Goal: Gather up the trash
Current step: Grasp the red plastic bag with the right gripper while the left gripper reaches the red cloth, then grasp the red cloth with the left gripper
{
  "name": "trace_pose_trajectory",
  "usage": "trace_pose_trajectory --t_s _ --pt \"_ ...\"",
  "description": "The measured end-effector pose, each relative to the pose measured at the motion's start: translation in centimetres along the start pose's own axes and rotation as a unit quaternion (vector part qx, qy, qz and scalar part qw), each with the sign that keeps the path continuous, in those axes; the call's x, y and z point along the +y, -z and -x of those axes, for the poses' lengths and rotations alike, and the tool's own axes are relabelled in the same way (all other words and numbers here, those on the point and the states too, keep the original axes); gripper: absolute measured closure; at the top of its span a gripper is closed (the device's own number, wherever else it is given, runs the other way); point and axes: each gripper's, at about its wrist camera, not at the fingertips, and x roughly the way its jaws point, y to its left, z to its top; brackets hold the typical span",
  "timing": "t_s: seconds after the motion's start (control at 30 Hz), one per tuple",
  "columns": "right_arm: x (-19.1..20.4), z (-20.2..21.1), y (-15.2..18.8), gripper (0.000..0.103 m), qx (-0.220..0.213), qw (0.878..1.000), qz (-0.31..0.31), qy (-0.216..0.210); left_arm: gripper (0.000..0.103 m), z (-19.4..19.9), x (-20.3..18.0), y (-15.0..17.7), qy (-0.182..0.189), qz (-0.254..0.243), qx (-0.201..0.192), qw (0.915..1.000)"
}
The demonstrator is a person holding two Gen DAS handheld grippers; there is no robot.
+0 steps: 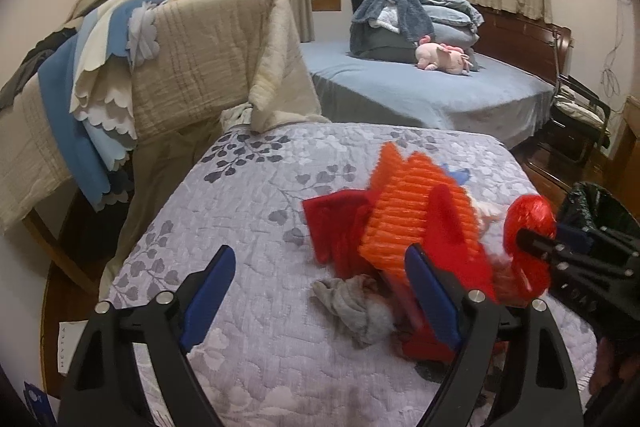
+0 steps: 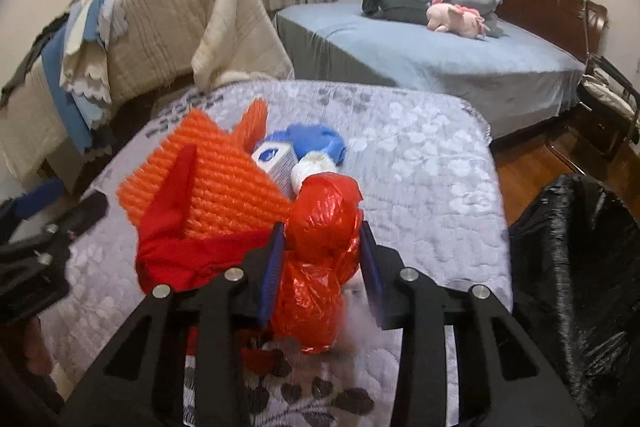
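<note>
A trash pile lies on the lavender quilt [image 1: 248, 211]: an orange ribbed sheet [image 2: 216, 167], a red cloth [image 2: 192, 259], a grey rag [image 1: 352, 303], a blue wad [image 2: 316, 139], a small white box [image 2: 276, 159] and a white wad [image 2: 312, 171]. My right gripper [image 2: 322, 239] is shut on a crumpled red plastic bag [image 2: 324, 227], with both blue pads pressed against its sides. It also shows in the left wrist view as the right gripper [image 1: 532, 235]. My left gripper [image 1: 320, 259] stands open low over the quilt. The grey rag lies between its fingers, and the orange sheet is by its right finger.
A black-lined trash bin [image 2: 580, 267] stands on the wooden floor right of the quilt. A chair draped in beige and blue bedding [image 1: 200, 59] is at the back left. Behind is a blue bed [image 1: 420, 95] with a pink plush [image 1: 440, 57] and folded blankets.
</note>
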Motion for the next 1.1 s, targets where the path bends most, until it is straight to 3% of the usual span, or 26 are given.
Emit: trace_pose_trajectory --t_s 0.17,0.47,0.53,0.67,0.8,0.9,1.1 --pt "-1.8 2.8 0.3 0.068 -0.013 1.000 -0.011 0.015 0.022 0.7 -2.0 0.4 0.029 -0.014 -0.001 0.9995" --pt "-4.0 4.0 1.9 0.068 -0.004 0.999 -0.021 0.041 0.032 -0.2 -5.8 1.7 0.072 -0.040 0.022 0.9964" --pt "-4.3 4.1 2.1 0.068 -0.003 0.999 -0.022 0.041 0.038 -1.1 -6.2 2.0 0.071 -0.041 0.035 0.9960" --pt "-4.6 4.1 2.3 0.068 -0.002 0.999 -0.022 0.044 0.068 -2.5 -6.6 2.5 0.097 -0.036 0.063 0.9927" --pt "-4.7 4.3 2.3 0.068 -0.003 0.999 -0.023 0.046 0.084 -1.7 -6.7 2.5 0.113 -0.038 0.063 0.9909" --pt "-4.6 4.6 2.2 0.068 -0.007 0.999 -0.024 0.046 0.090 -0.4 -6.6 2.3 0.122 -0.039 0.059 0.9900" --pt "-4.7 5.7 2.0 0.068 -0.017 0.998 -0.025 0.047 0.090 2.1 -6.4 1.1 0.140 -0.035 0.042 0.9887"
